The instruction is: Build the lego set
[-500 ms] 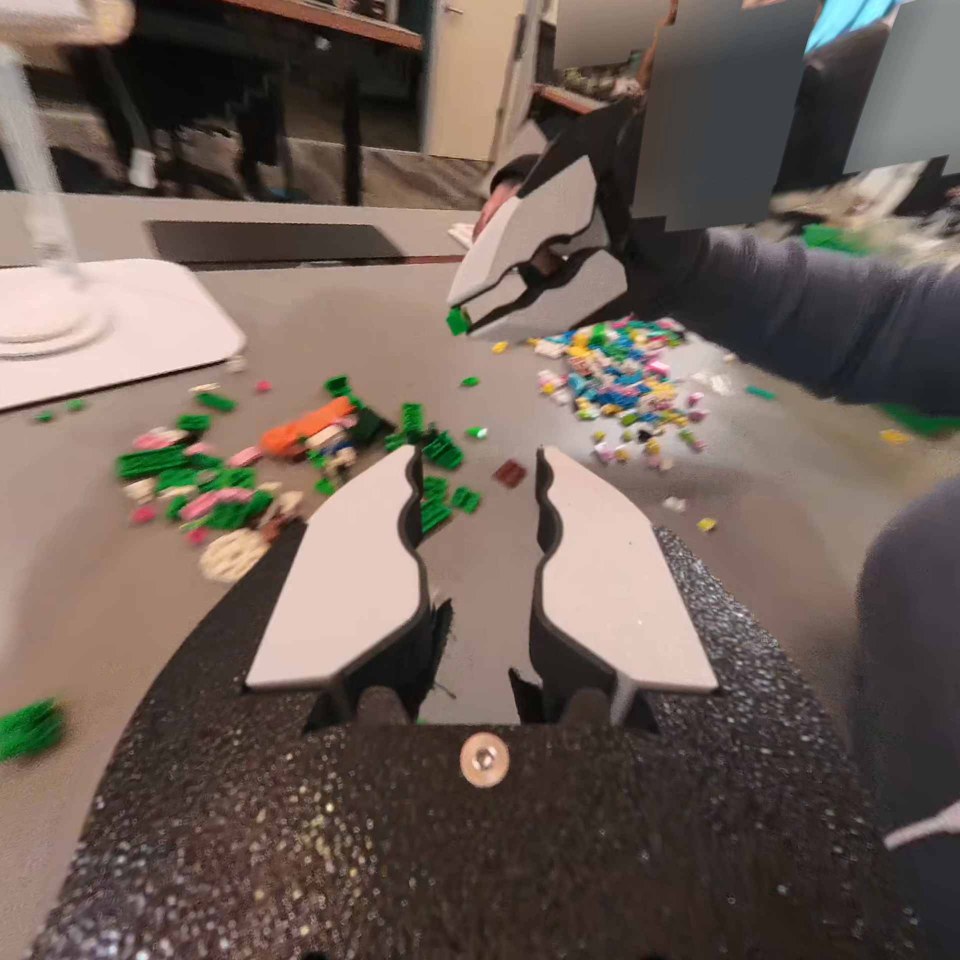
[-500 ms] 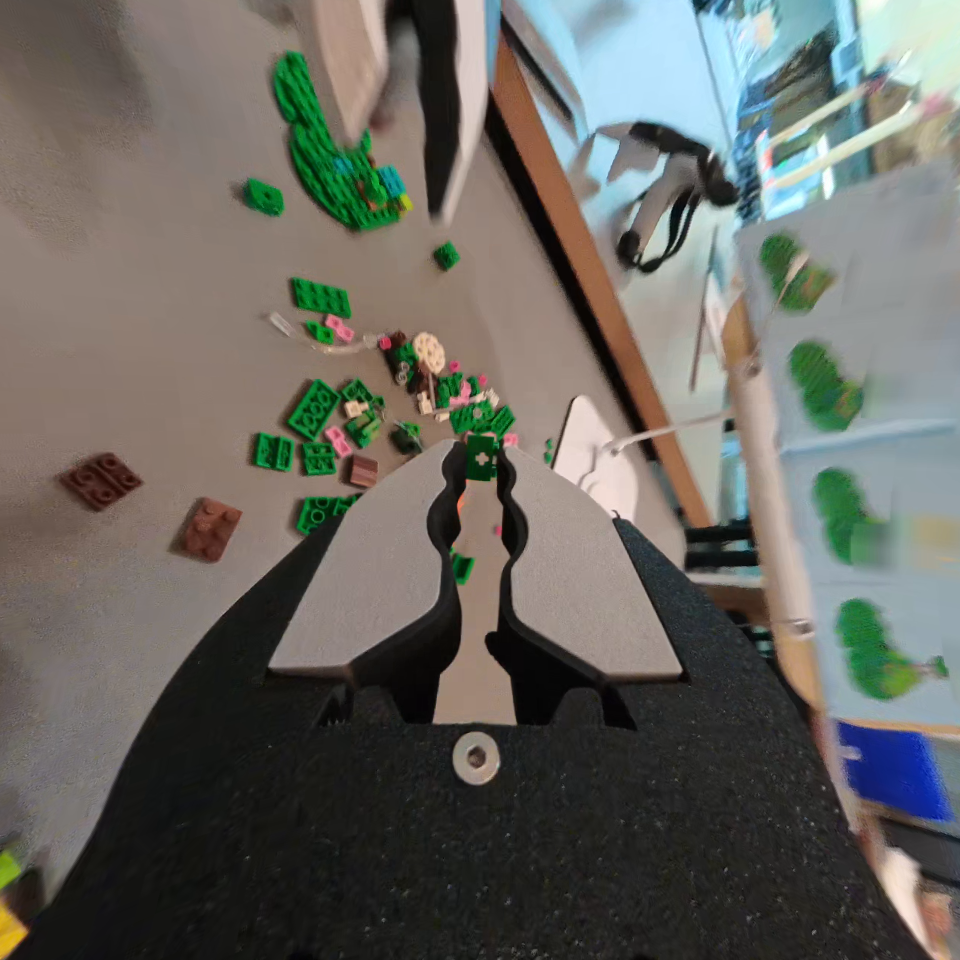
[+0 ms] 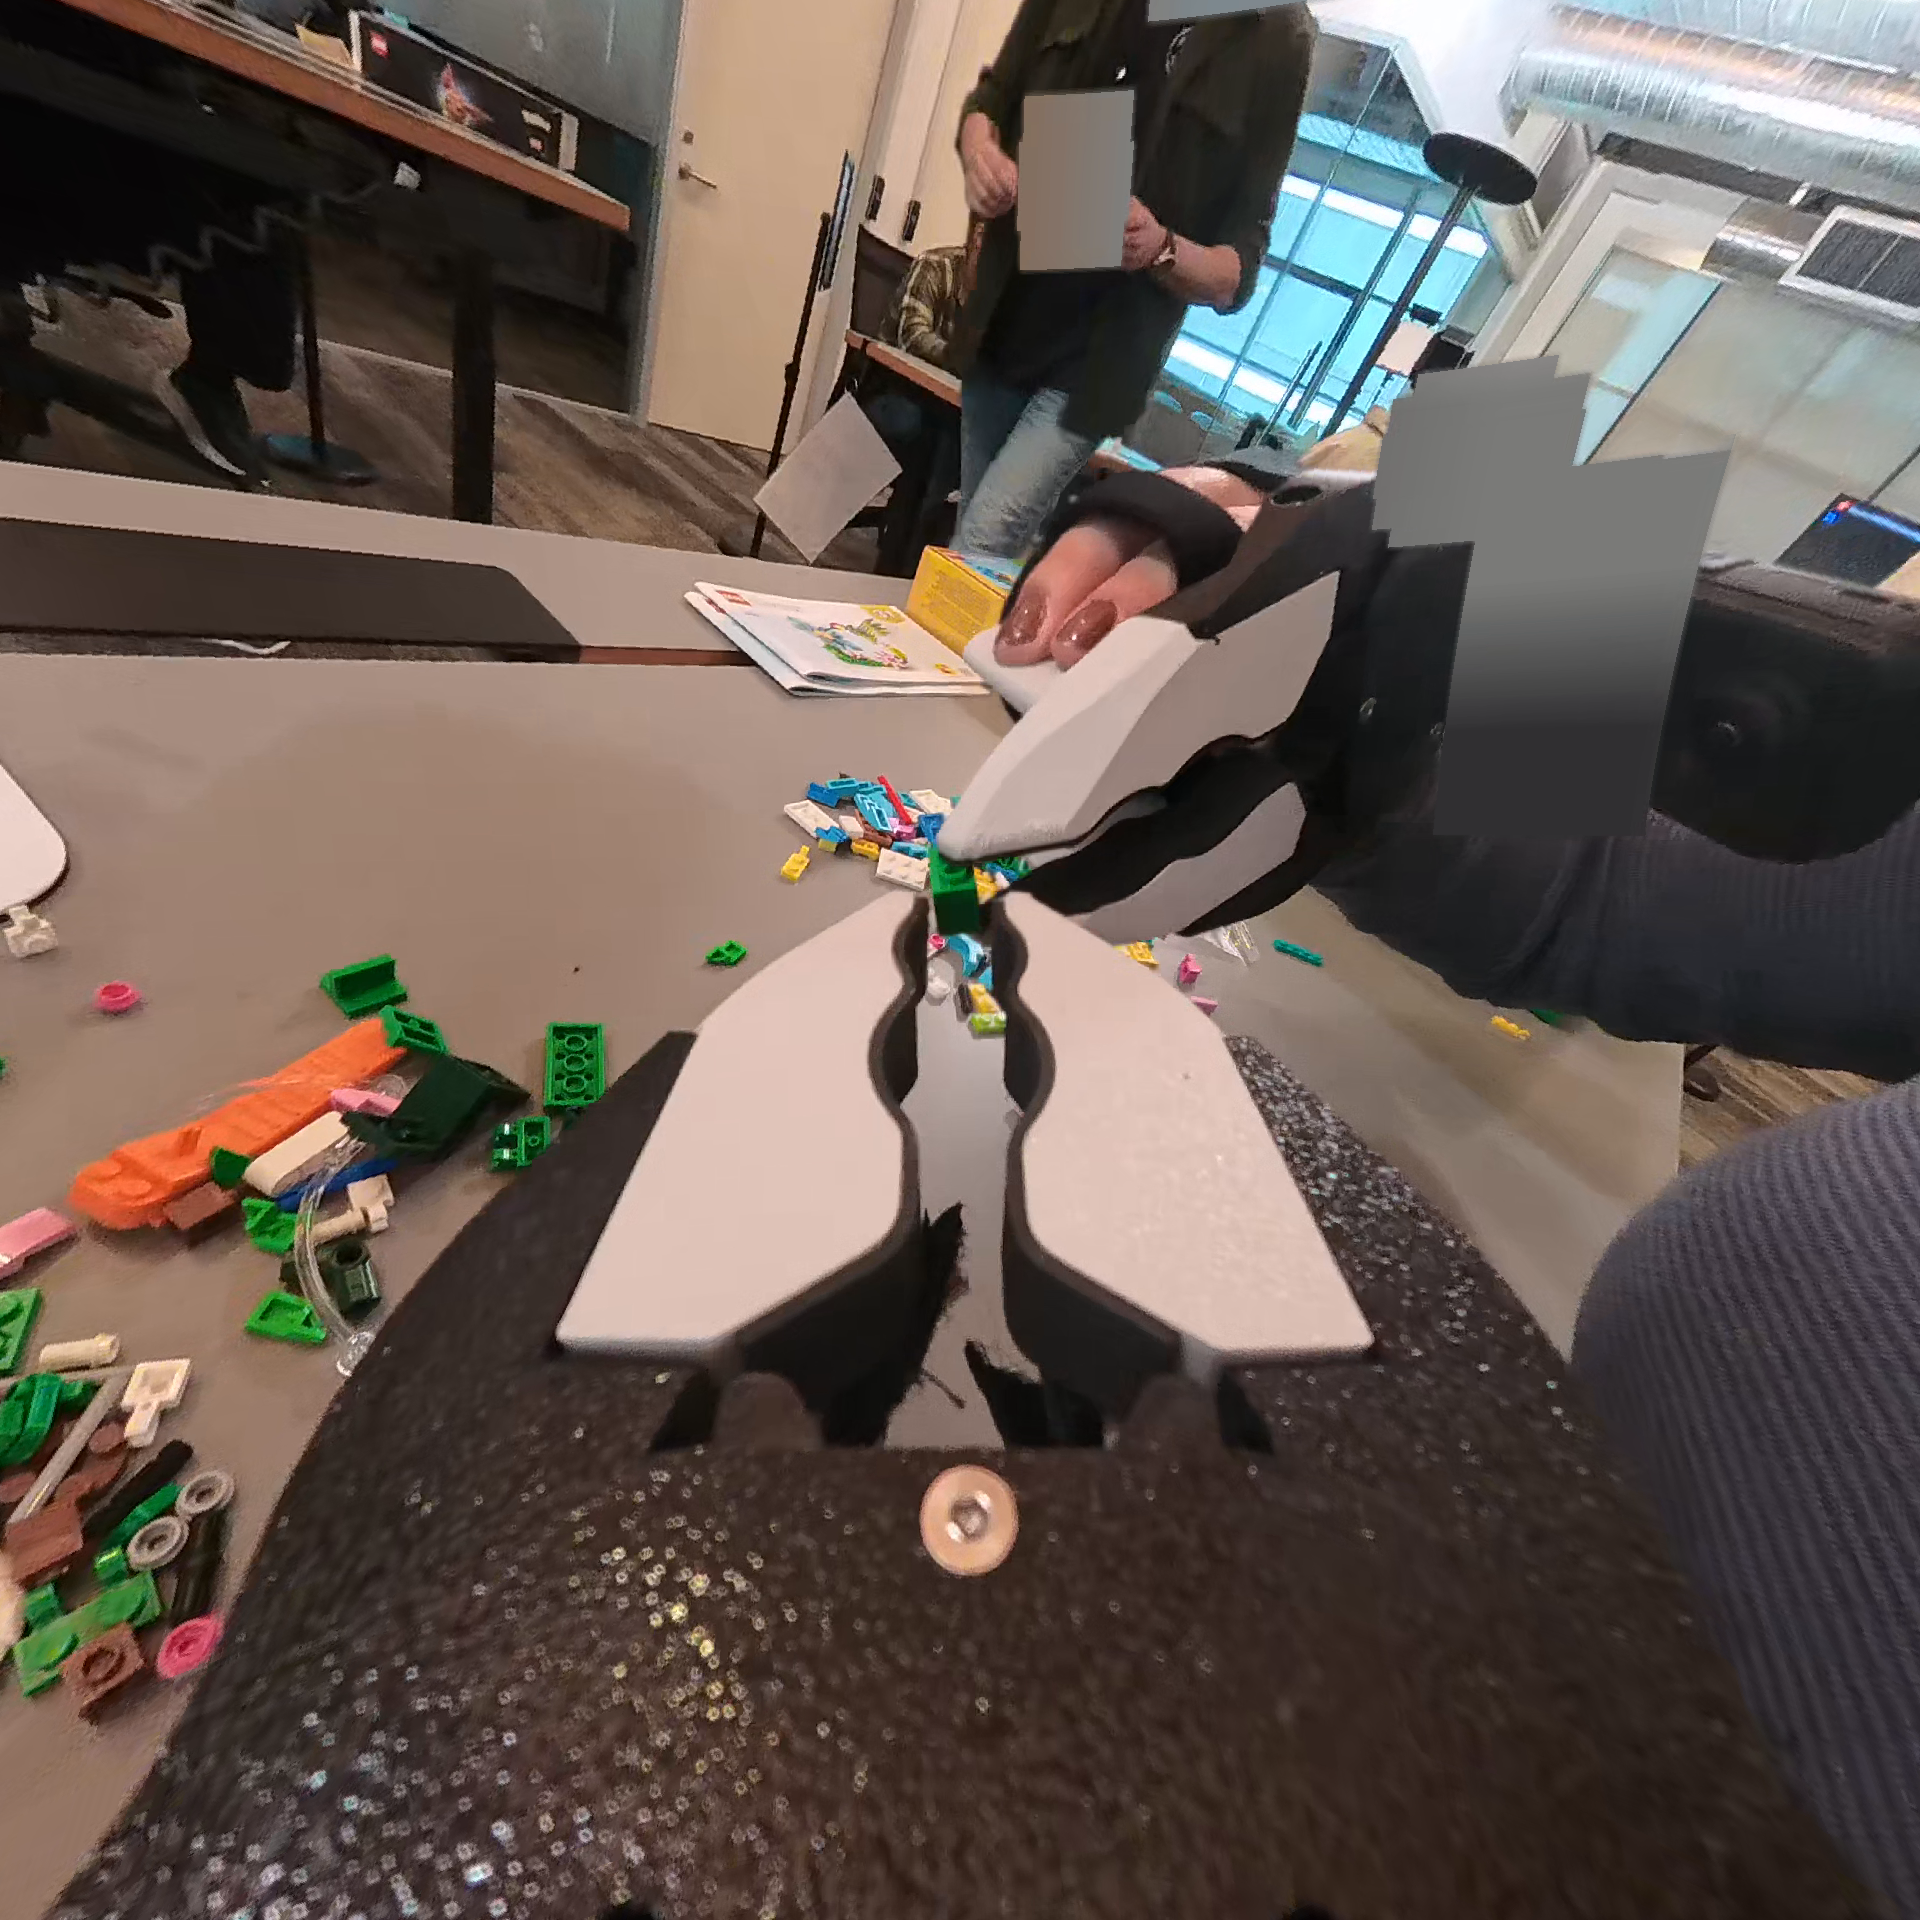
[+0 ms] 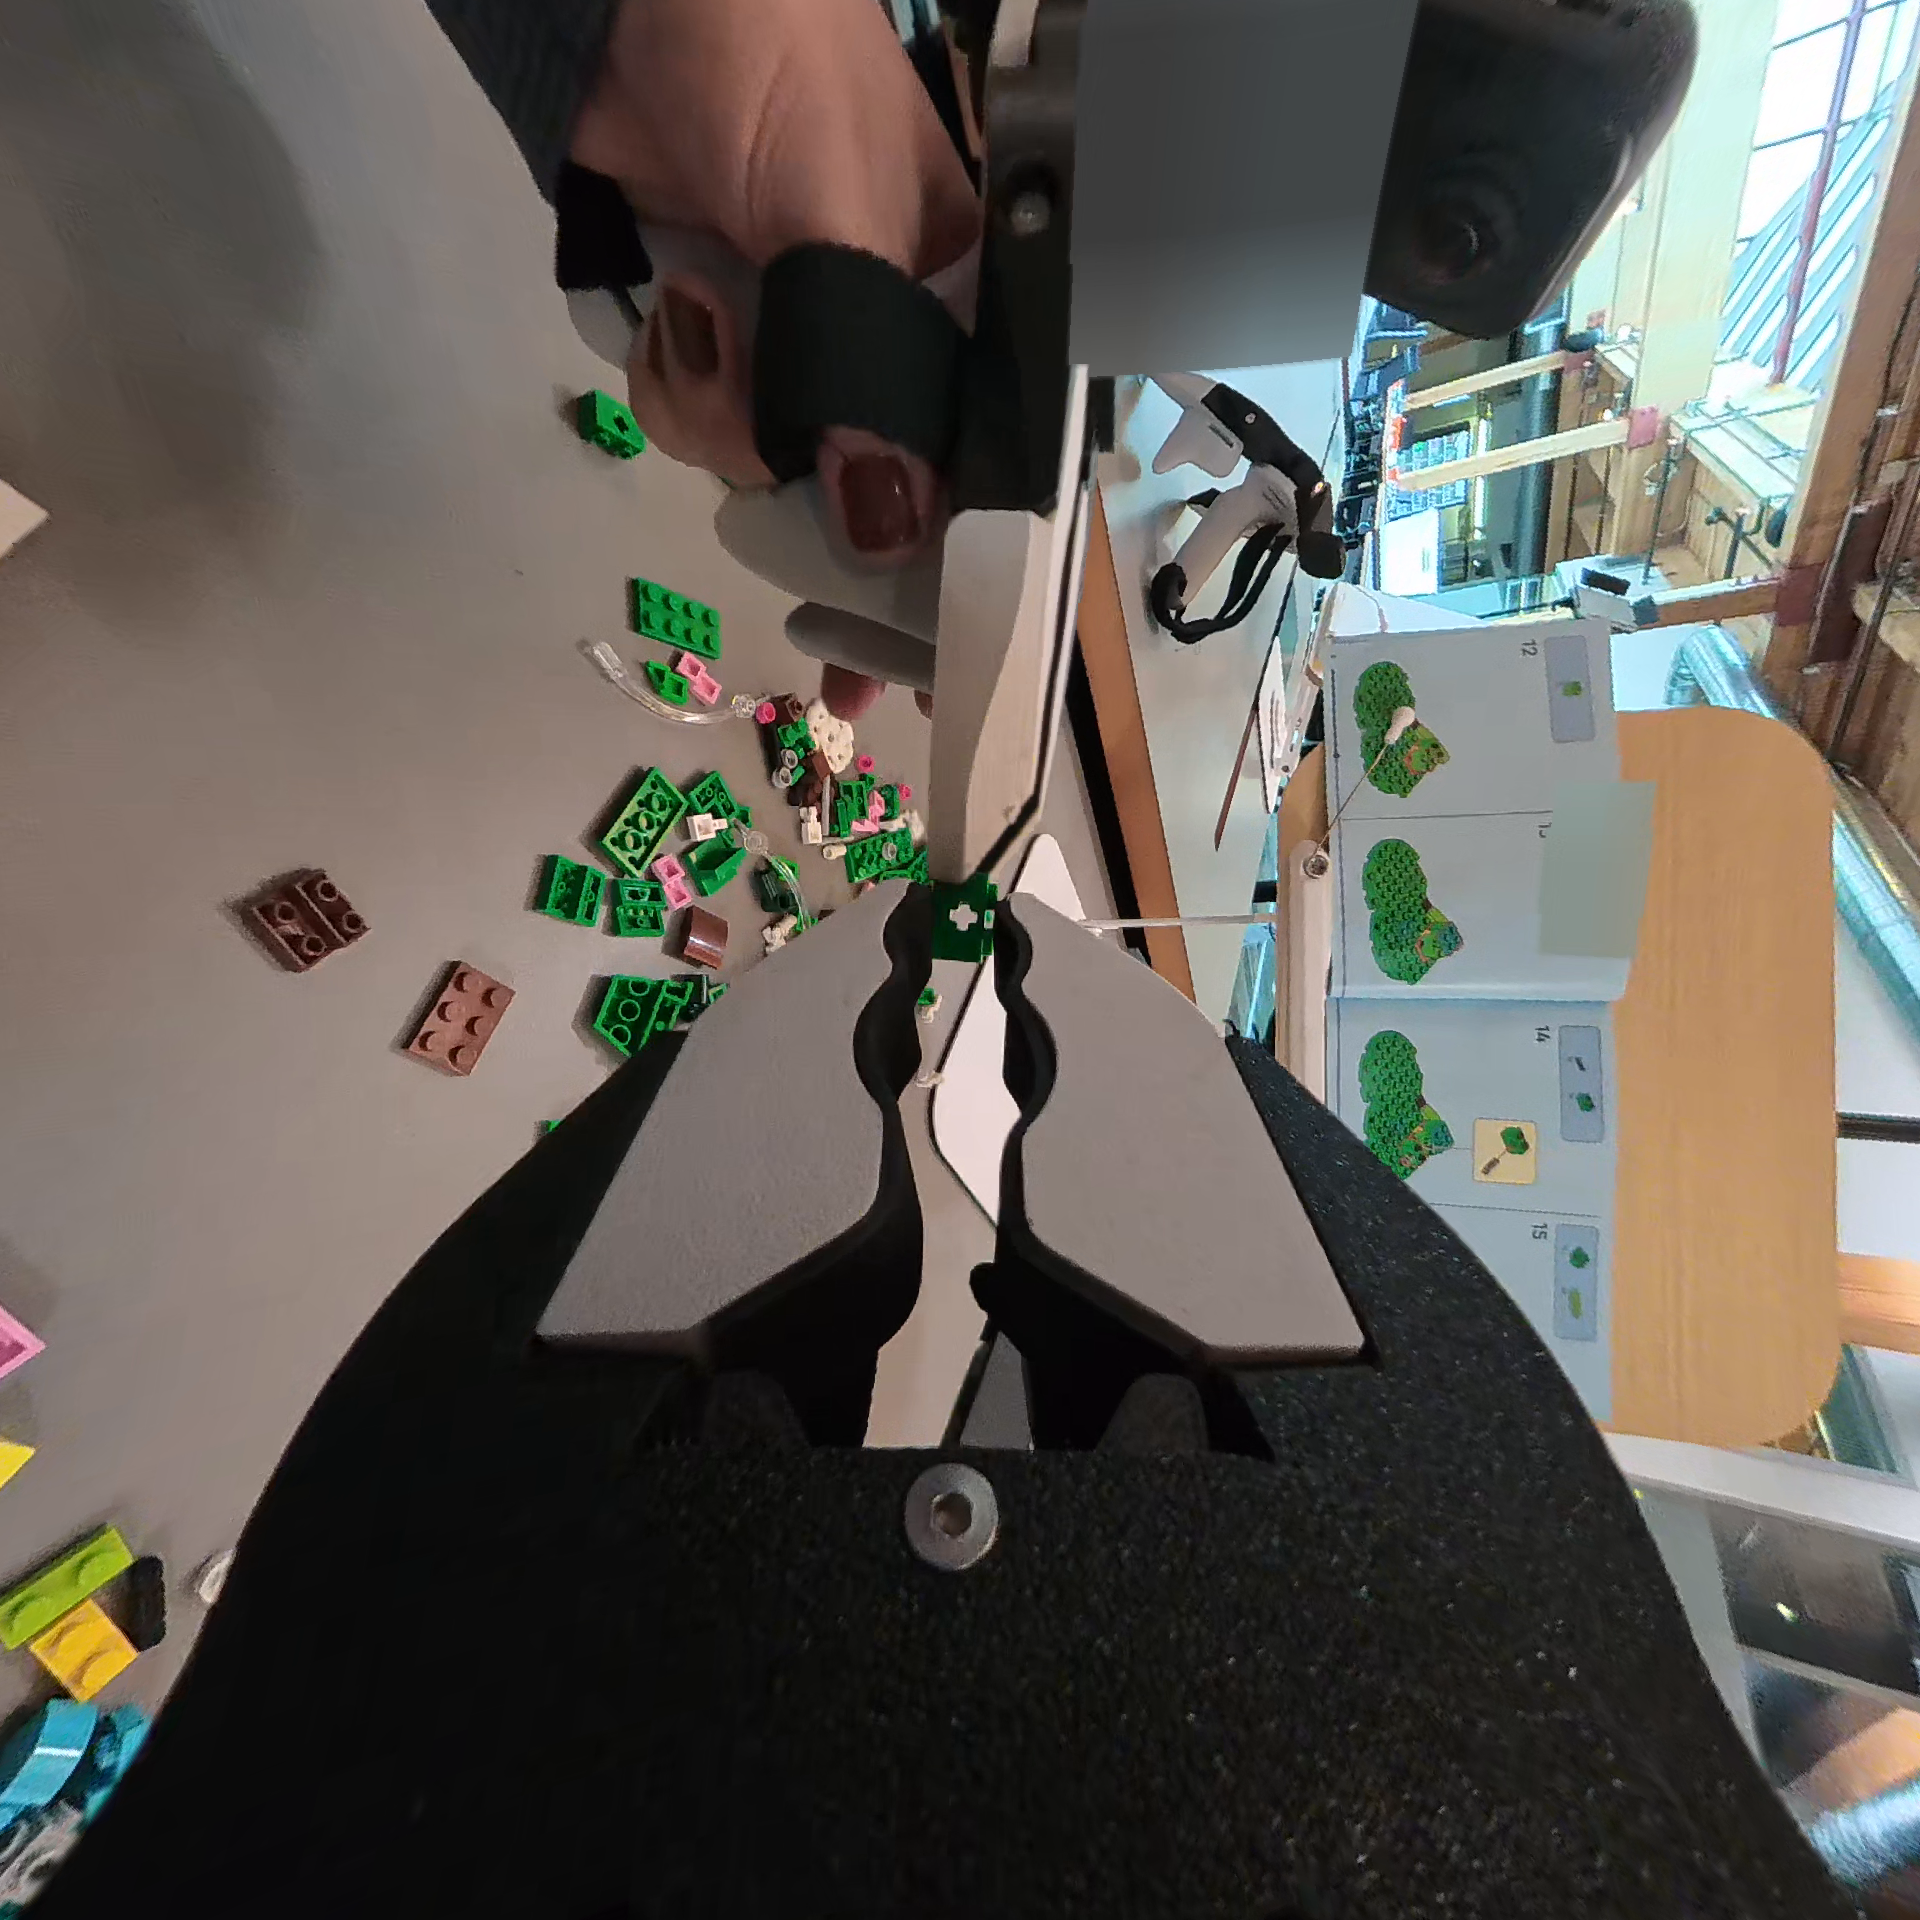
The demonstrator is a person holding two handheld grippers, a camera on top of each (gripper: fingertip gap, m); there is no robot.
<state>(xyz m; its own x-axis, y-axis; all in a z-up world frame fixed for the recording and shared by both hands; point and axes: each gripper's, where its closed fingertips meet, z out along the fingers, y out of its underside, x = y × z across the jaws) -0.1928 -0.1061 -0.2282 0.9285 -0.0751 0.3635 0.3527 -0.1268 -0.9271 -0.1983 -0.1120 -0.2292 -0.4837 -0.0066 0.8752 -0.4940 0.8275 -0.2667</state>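
A small green brick (image 3: 954, 896) is held in the air between both grippers above the grey table (image 3: 468, 810). My left gripper (image 3: 956, 920) has its tips closed in on the brick's sides. My right gripper (image 3: 982, 868) comes in from the right, held by a hand, and pinches the same brick from above. In the right wrist view my right gripper (image 4: 961, 904) is shut on the green brick (image 4: 963, 920), and the left gripper (image 4: 961, 873) reaches down to it edge-on from the top.
Loose green pieces (image 3: 571, 1060) and an orange piece (image 3: 239, 1122) lie at the left, and a multicoloured pile (image 3: 883, 821) lies behind the grippers. A booklet (image 3: 831, 644) and a yellow box (image 3: 956, 592) lie at the back. Brown bricks (image 4: 307, 920) lie apart. Instruction pages (image 4: 1475, 935) stand nearby. A person (image 3: 1091, 260) stands behind. Less than 4 cm separates the two grippers' tips.
The left gripper has risen and narrowed from wide open to the brick's width. The right gripper has brought the green brick down between the left tips.
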